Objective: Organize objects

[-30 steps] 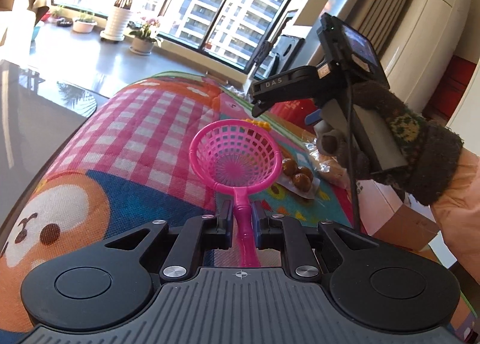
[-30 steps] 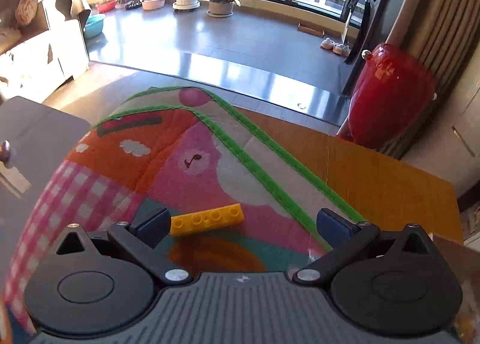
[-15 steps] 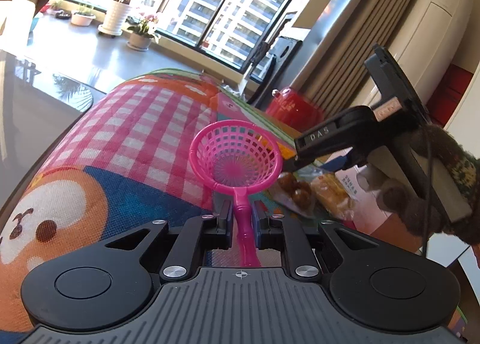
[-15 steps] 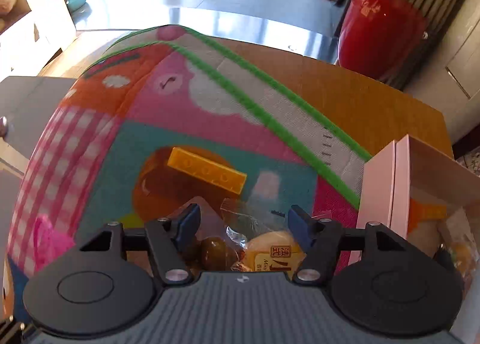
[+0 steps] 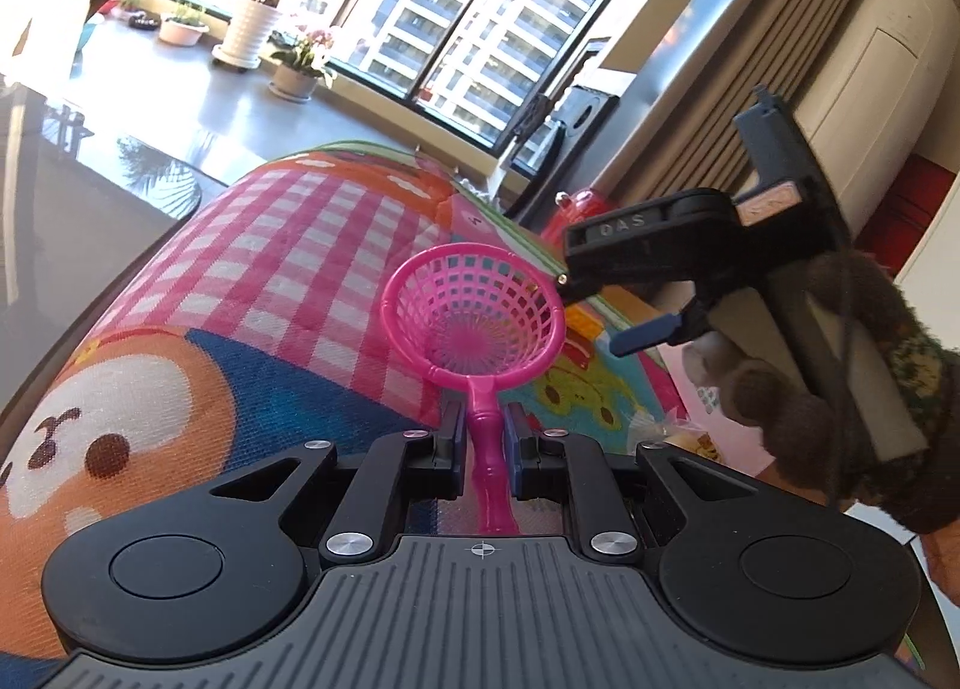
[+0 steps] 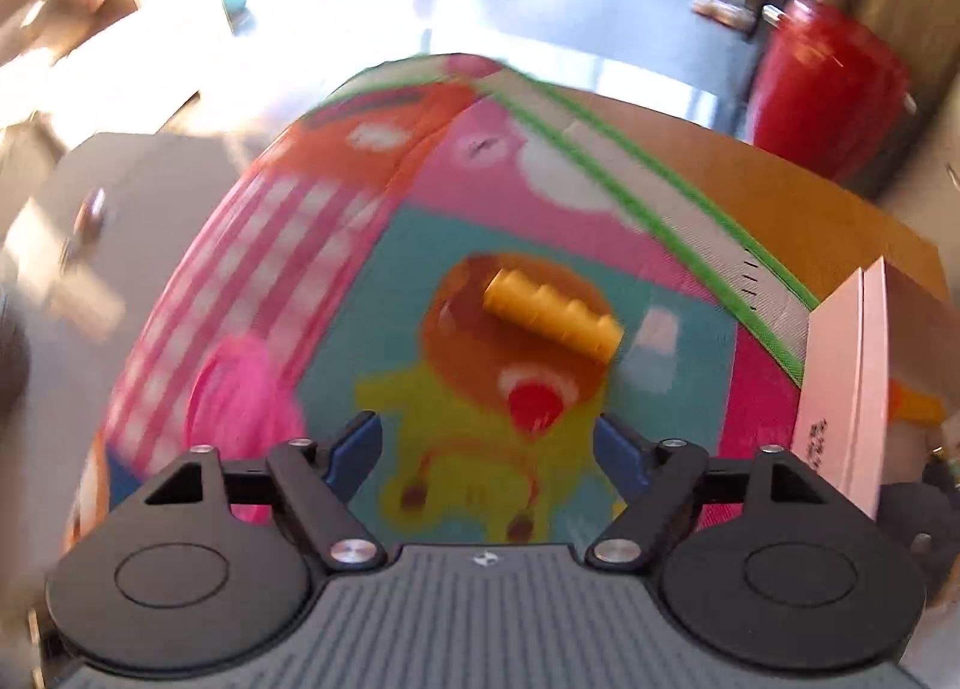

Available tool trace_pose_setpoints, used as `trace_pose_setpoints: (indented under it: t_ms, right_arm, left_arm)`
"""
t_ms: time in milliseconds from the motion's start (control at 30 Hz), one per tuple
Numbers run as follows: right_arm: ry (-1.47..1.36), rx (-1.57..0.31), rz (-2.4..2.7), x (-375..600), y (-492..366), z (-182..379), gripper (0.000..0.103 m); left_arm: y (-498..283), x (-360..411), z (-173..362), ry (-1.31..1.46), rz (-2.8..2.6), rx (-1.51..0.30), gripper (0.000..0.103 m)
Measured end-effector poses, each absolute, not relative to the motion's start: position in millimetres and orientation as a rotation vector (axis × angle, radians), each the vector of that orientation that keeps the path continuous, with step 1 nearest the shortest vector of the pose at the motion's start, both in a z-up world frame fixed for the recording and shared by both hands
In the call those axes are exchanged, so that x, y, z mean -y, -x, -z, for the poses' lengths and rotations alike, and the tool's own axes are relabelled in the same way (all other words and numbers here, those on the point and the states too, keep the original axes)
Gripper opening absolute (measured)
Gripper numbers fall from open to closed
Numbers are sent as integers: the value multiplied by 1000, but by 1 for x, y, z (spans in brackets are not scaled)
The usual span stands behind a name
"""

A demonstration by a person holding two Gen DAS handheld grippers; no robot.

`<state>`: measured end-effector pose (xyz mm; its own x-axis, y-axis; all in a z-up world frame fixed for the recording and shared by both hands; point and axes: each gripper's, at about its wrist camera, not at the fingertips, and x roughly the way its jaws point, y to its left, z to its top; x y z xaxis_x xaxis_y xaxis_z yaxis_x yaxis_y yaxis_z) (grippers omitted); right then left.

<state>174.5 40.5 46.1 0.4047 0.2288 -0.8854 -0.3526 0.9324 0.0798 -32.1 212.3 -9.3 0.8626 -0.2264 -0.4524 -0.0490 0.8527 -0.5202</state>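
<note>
Low in the left wrist view the left gripper [image 5: 483, 437] stays clamped on the handle of the pink net scoop [image 5: 474, 317], held above the play mat [image 5: 288, 245]. In the blurred right wrist view the right gripper [image 6: 489, 449] has just been reopening, empty; the snack packets it hovered over half a second ago are gone from its view. The yellow brick [image 6: 552, 314] lies beyond mid-frame, the pink box [image 6: 840, 377] cut off at right.
</note>
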Motion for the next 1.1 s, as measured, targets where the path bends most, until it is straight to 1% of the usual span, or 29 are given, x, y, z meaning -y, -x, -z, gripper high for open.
trace_pose_setpoints:
  t_ms: [67,100,133,200,233,367,400,433,467,500,533,633,667,733,767,967,1100]
  right_arm:
    - [60,-1103,-332,-40,-192,-34,79]
    - [53,-1078,-317,-41,-195,-33,78]
    - [75,-1040,-318,-44,-195,-35,60]
    - [126,-1021,-337,-48,-195,-38,33]
    - [125,-1018,-329,-46,-194,-40,33]
    - [137,-1016,-359,-35,-185,-49,33]
    - [147,-1005,-351,-33,-184,-51,35]
    - [156,-997,-349,-32,-186,-52,46]
    - [163,-988,-349,-32,-188,-52,54]
    - [172,-973,-351,-34,-194,-49,72]
    - [184,-961,-356,-36,-199,-46,81]
    - [206,-980,-365,-43,-212,-34,81]
    - [203,-996,-368,-44,-213,-30,79]
    - [203,-983,-375,-45,-208,-27,69]
    - [216,-979,-390,-46,-204,-28,62]
    - [226,-950,-435,-36,-166,-52,63]
    - [190,-916,-499,-8,-124,-81,63]
  left_arm:
    - [33,-213,10,546,95,-529,16]
    - [33,-213,9,546,92,-530,16]
    - [33,-213,10,545,91,-533,16]
    - [32,-213,9,542,90,-532,16]
    - [31,-212,9,540,89,-534,16]
    - [30,-211,9,535,83,-540,16]
    - [30,-210,9,533,80,-543,16]
    - [29,-209,8,530,75,-544,16]
    - [28,-208,8,527,72,-546,16]
    - [27,-207,8,526,71,-547,16]
    - [26,-207,8,526,71,-547,16]
    - [25,-206,7,529,71,-544,16]
    - [24,-205,7,529,71,-544,16]
    - [23,-205,8,529,72,-546,16]
    - [24,-205,8,529,72,-547,16]
    - [25,-206,10,525,70,-550,16]
    - [21,-199,8,487,64,-571,16]
